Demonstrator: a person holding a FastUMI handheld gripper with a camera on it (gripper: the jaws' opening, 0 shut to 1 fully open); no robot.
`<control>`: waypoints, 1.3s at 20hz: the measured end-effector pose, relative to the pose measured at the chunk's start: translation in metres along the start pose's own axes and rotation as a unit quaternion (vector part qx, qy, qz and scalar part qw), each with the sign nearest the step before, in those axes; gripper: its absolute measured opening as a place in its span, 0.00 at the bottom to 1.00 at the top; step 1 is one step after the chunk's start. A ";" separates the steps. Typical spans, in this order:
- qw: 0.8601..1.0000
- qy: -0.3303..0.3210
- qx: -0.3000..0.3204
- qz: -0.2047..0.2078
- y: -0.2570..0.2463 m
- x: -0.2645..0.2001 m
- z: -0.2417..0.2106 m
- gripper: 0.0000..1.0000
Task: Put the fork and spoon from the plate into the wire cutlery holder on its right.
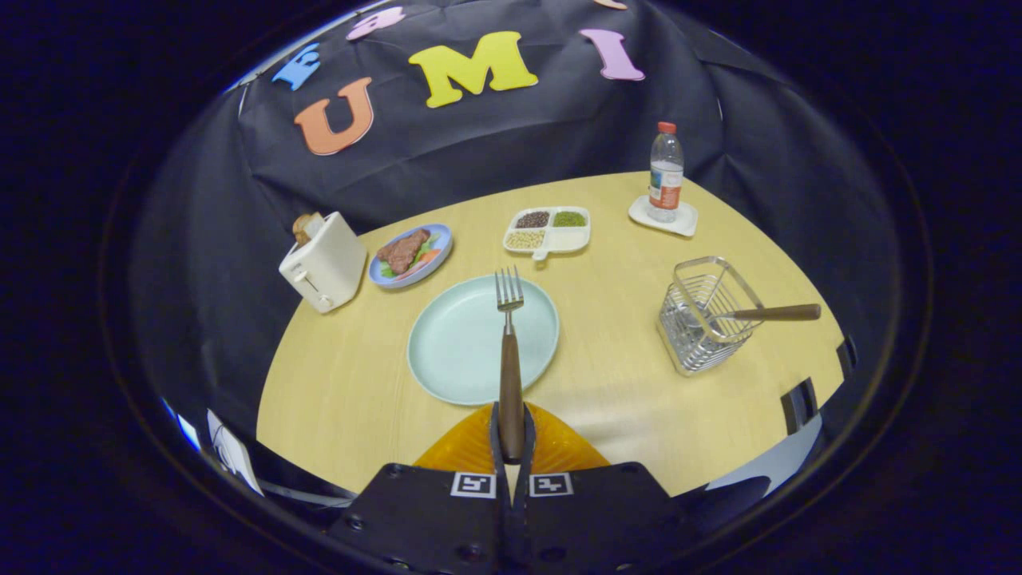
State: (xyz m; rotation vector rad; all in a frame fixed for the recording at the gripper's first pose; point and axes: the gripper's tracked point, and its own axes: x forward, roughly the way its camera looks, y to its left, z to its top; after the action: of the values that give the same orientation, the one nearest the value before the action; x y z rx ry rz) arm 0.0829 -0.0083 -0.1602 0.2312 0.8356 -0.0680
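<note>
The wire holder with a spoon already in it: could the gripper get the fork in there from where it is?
Probably yes. The gripper is shut on the fork above the plate, and bare table lies between it and the wire holder, whose open top has room beside the spoon.

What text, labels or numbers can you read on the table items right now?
Label on the water bottle: too small and blurred to read.
The square markers on the tool: patterns, no words.
The tool is shut on the fork handle; no print there.
</note>
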 end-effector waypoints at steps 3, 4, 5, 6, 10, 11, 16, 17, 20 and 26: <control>1.000 -0.008 0.009 -0.004 -0.028 -0.013 0.005 0.00; 1.000 -0.012 0.013 -0.006 -0.038 -0.017 0.007 0.00; 1.000 -0.014 0.017 -0.008 -0.049 -0.021 0.009 0.01; 1.000 -0.015 0.021 -0.010 -0.058 -0.025 0.009 0.00; 0.999 -0.021 0.037 -0.020 -0.095 -0.036 0.013 0.01; 0.999 -0.023 0.039 -0.024 -0.104 -0.039 0.013 0.00; 0.997 -0.030 0.056 -0.038 -0.141 -0.051 0.017 0.00; 0.997 -0.030 0.058 -0.038 -0.146 -0.052 0.017 0.01; 0.997 -0.027 0.065 -0.040 -0.156 -0.050 0.017 0.01; 0.996 -0.016 0.079 -0.039 -0.161 -0.046 0.017 0.02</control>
State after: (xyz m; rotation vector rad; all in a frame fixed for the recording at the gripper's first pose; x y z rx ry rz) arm 0.0403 -0.1699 -0.1438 0.3446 0.8081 -0.2117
